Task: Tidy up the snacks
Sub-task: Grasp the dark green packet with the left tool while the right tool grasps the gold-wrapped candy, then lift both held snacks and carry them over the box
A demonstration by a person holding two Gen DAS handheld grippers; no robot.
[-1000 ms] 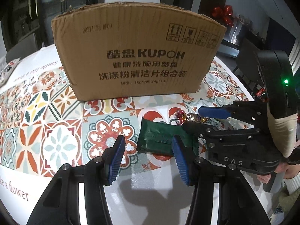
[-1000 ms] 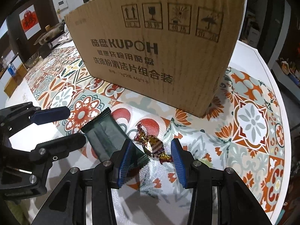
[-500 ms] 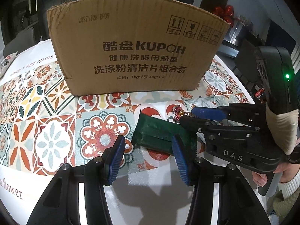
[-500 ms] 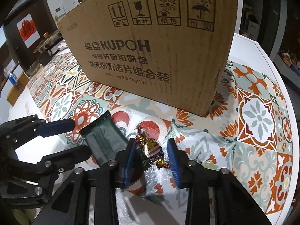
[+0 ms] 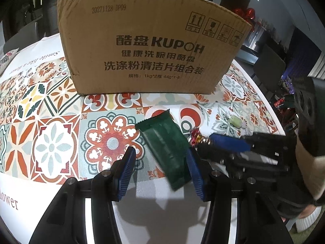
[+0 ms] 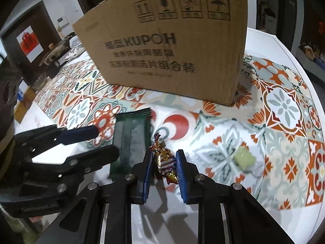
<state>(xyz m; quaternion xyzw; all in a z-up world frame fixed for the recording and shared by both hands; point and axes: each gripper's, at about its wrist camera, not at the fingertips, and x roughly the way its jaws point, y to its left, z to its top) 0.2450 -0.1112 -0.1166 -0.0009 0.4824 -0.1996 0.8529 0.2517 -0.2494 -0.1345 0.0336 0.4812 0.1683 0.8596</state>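
Observation:
A dark green snack packet (image 5: 164, 142) lies flat on the patterned tablecloth (image 5: 56, 142). My left gripper (image 5: 160, 156) straddles its near end, open, its right pad at the packet's edge and its left pad well clear of it. A red and gold wrapped candy (image 6: 164, 160) sits between the blue pads of my right gripper (image 6: 164, 158), whose jaws are closing and pinch it from both sides. In the left wrist view the right gripper (image 5: 203, 142) reaches in from the right with the candy (image 5: 195, 137) at its tips. The right wrist view shows the left gripper (image 6: 107, 141) over the packet (image 6: 130, 142).
A tall cardboard box (image 5: 150, 50) stands just behind the snacks, its printed side facing me. A small pale green sweet (image 6: 243, 159) lies to the right of the right gripper. The round table's white rim (image 6: 300, 65) curves along the right.
The right gripper's jaws have narrowed onto the wrapped candy. The green packet has swung round to lie more diagonally. The pale green sweet has come into view. The left gripper's opening is unchanged.

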